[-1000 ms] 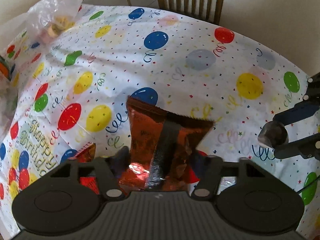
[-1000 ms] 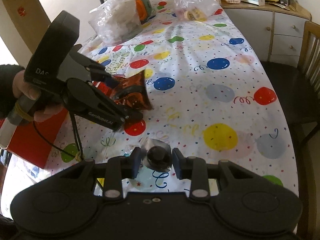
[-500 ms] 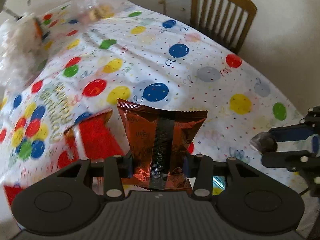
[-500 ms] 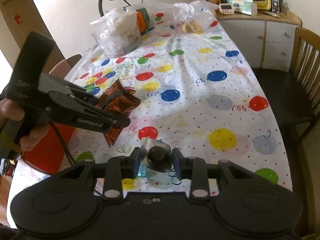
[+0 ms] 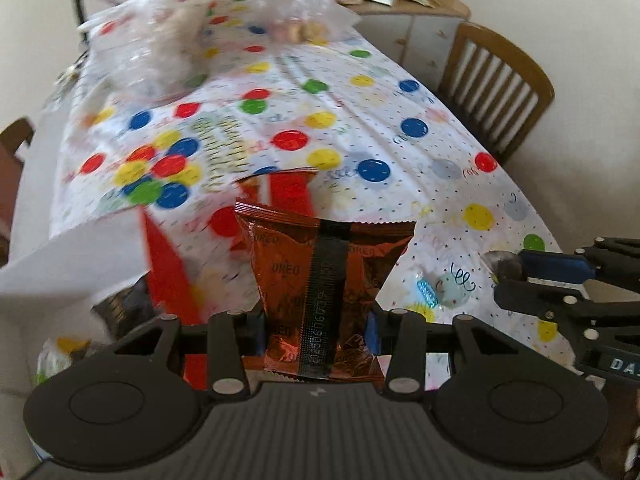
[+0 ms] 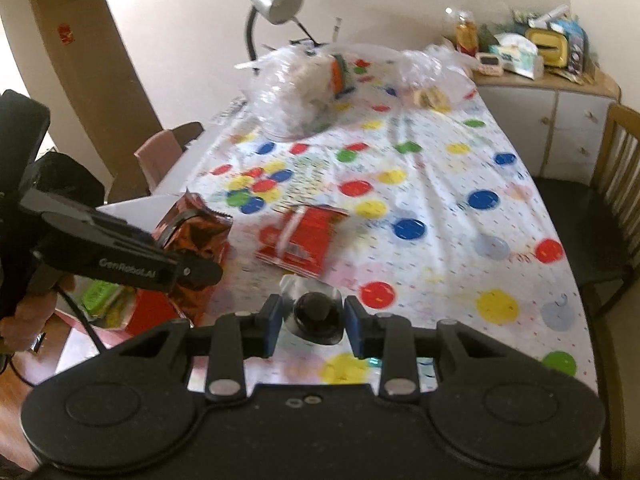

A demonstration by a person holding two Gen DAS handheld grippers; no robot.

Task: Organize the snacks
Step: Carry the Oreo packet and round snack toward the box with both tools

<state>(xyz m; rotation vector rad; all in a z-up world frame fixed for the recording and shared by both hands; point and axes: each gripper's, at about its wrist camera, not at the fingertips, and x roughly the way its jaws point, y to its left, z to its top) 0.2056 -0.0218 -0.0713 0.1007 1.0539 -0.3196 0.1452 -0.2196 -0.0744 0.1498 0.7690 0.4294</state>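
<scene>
One copper-red foil snack packet (image 5: 320, 280), printed "OREO", clamped upright in the left gripper (image 5: 316, 330) above the worktop's near-left edge. One dark round sweet in clear wrapper (image 6: 318, 314) between the right gripper's (image 6: 314, 330) narrowed pads, apparently pinched. One red packet (image 6: 304, 236) lying on the worktop (image 6: 440, 184), balloon-print cloth. Two clear plastic bags at the far end; one lamp (image 6: 276, 0); left gripper marked "GenRobot.AI".

Both grippers are matte black plastic: the right gripper (image 6: 313, 330) has blue finger pads, silver screws and two round discs on its body. The left gripper (image 6: 188, 270) carries white "GenRobot.AI" lettering and a trailing black cable, its holder in a dark sleeve (image 6: 60, 176).
</scene>
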